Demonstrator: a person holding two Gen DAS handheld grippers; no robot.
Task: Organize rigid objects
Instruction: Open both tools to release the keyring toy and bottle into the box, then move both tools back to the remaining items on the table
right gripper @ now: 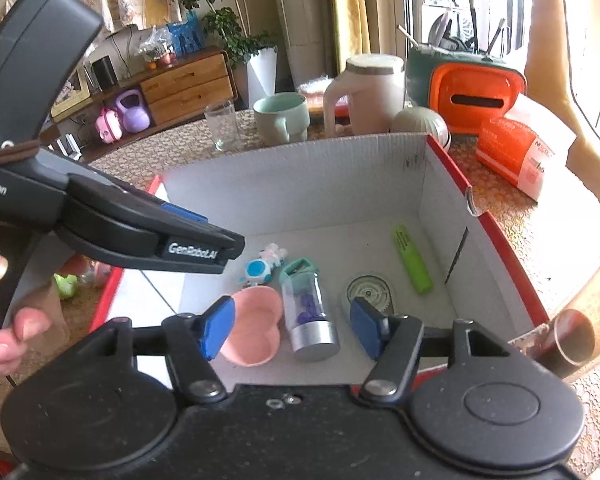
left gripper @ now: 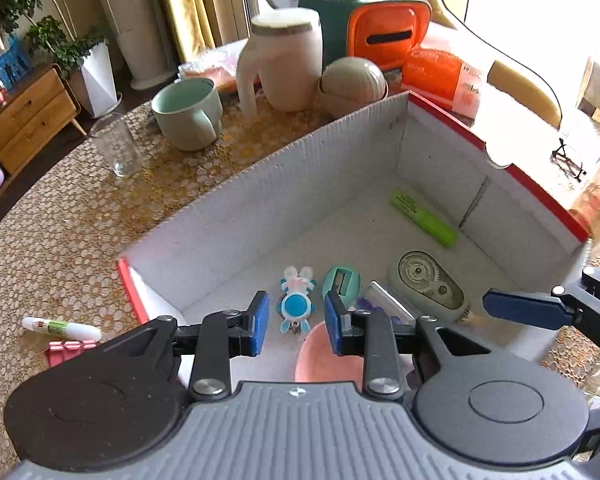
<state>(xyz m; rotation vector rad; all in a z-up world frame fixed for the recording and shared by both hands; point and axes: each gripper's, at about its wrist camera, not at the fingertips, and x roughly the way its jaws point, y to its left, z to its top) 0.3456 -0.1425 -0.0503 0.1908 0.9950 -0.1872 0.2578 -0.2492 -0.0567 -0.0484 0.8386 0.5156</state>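
Left hand-held gripper (left gripper: 297,322) perhaps hides pink dish (left gripper: 324,354).

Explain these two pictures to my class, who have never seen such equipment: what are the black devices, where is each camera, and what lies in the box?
A person holds two hand-held grasping devices, each with a camera looking along its blue-padded fingers. One picture looks from the left tool, the other from the right tool. Both hang over a white cardboard box with red edges, and neither grips anything. Inside lie a pink heart-shaped dish, a clear sharpener bottle with a teal top, a green highlighter, a round correction-tape dispenser and a blue-and-white toy keychain.
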